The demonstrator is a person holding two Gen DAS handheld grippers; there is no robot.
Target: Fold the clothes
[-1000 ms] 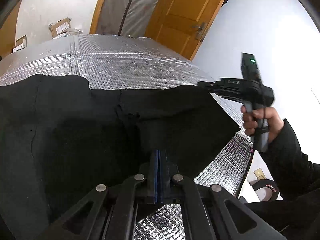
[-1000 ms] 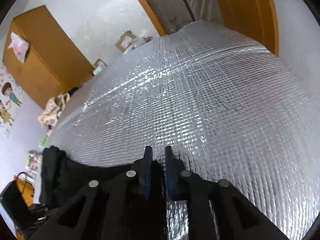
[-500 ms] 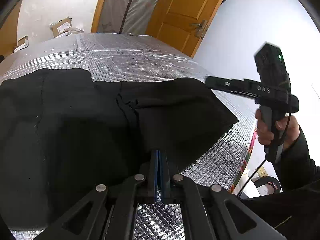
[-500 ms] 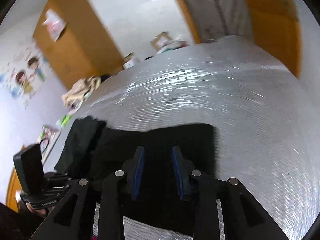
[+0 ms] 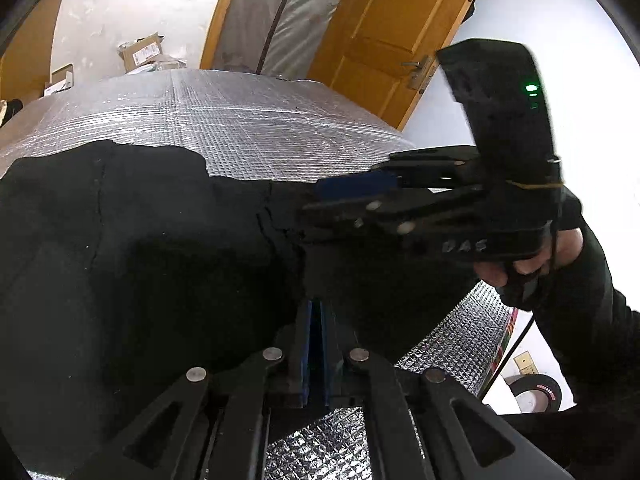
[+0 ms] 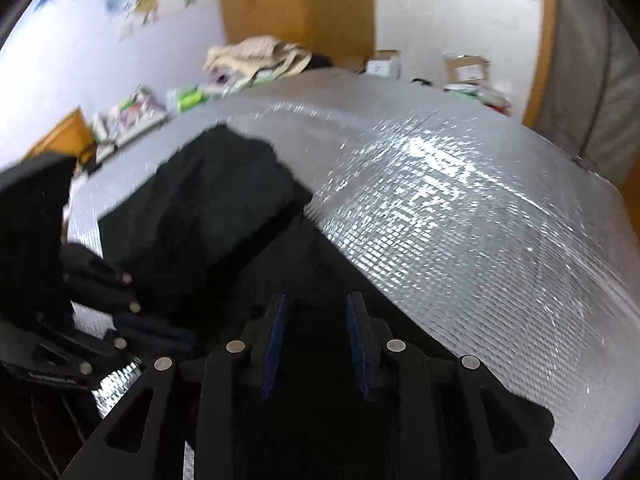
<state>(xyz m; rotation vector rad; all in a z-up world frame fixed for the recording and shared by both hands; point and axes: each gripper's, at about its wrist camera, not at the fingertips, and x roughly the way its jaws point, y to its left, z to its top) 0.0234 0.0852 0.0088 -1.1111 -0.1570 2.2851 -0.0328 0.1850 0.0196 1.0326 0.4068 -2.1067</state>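
Observation:
A black garment [image 5: 132, 264] lies spread on the silver quilted cover [image 5: 248, 128]. My left gripper [image 5: 317, 308] sits at its near edge. The blue pads stand almost together on the cloth, and the jaws are opening a crack. Held in a hand [image 5: 532, 256], my right gripper [image 5: 316, 204] reaches in from the right over the garment's middle fold. In the right wrist view the right gripper [image 6: 317, 300] hovers above the black garment [image 6: 208, 216]. Its jaws are opening, with nothing pinched between the pads. The left gripper [image 6: 160, 336] shows at lower left.
The silver cover [image 6: 460, 220] stretches bare to the right and far side. An orange door [image 5: 384, 40] and cardboard boxes [image 5: 142, 50] stand beyond it. A tape roll [image 5: 536, 394] lies on the floor at right. Beige clothes [image 6: 260, 56] are piled near a wooden wardrobe [image 6: 296, 4].
The right gripper swung from the garment's right corner in over its middle, rolled and opened wider. The left gripper stayed in place, and its pads parted slightly.

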